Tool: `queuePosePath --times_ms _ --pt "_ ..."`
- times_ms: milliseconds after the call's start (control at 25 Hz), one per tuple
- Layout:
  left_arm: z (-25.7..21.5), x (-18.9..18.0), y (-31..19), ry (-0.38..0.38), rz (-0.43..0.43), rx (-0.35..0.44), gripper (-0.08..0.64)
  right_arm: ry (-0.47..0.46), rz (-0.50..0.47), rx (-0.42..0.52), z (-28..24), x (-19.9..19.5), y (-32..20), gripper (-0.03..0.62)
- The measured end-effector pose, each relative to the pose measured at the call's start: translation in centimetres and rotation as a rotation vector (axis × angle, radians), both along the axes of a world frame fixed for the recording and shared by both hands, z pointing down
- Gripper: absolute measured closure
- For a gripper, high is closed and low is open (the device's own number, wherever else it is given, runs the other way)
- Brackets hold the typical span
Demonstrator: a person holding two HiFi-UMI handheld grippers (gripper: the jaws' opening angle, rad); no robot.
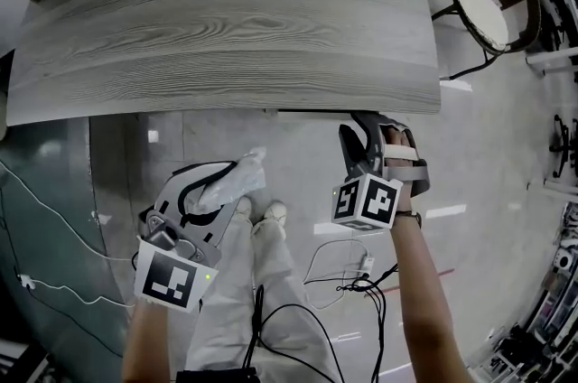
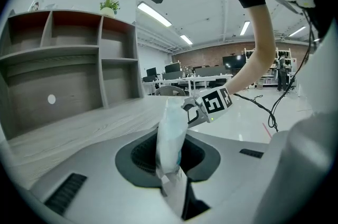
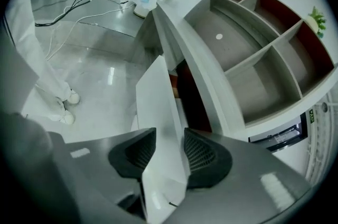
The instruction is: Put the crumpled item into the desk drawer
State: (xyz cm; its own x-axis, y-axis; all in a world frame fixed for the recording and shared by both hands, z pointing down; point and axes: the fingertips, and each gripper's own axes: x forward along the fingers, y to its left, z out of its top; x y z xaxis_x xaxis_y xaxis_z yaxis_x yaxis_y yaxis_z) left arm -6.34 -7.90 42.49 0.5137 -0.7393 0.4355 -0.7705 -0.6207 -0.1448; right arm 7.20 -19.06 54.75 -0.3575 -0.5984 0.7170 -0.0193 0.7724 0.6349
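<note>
holding the crumpled item [image 1: 246, 173] on the left, the left tool [image 1: 224, 182] has its jaws nearly together, pinching the pale, wrinkled bag by its lower end so the rest stands up out of the grip. it hangs in the air in front of the tabletop [image 1: 226, 20], below the front edge and over the floor, well apart from where the other hand works. it is likely parked there to be out of the way yet ready to bring in.

further right, tucked under the tabletop's front edge, the right tool [image 1: 368, 142] angles downward with its jaws spread wide. in the right gripper view it straddles the drawer [image 3: 158, 106], whose pale front runs straight between the jaws. a dark gap beside the front suggests the drawer is barely ajar. the pads do not look pressed onto it. that pose reads as lining up to grip the front and pull. the item is not yet inside, so opening the drawer seems the step in hand.
</note>
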Motion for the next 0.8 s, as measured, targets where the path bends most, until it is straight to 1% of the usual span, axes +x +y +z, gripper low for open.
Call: queuePosePath --times_ms 320,640,800 --pt "0.37 -0.03 0.01 -0.013 -0.004 0.008 0.500 0.077 -0.068 0.059 0.51 -0.07 0.19 0.426" --pt "0.52 -0.07 0.05 -0.018 0.001 0.011 0.500 0.092 -0.089 0.118 0.56 -0.69 0.19 0.417" --pt "0.74 0.14 0.08 -0.014 0.000 0.010 0.500 0.097 -0.096 0.126 0.69 -0.68 0.31 0.416"
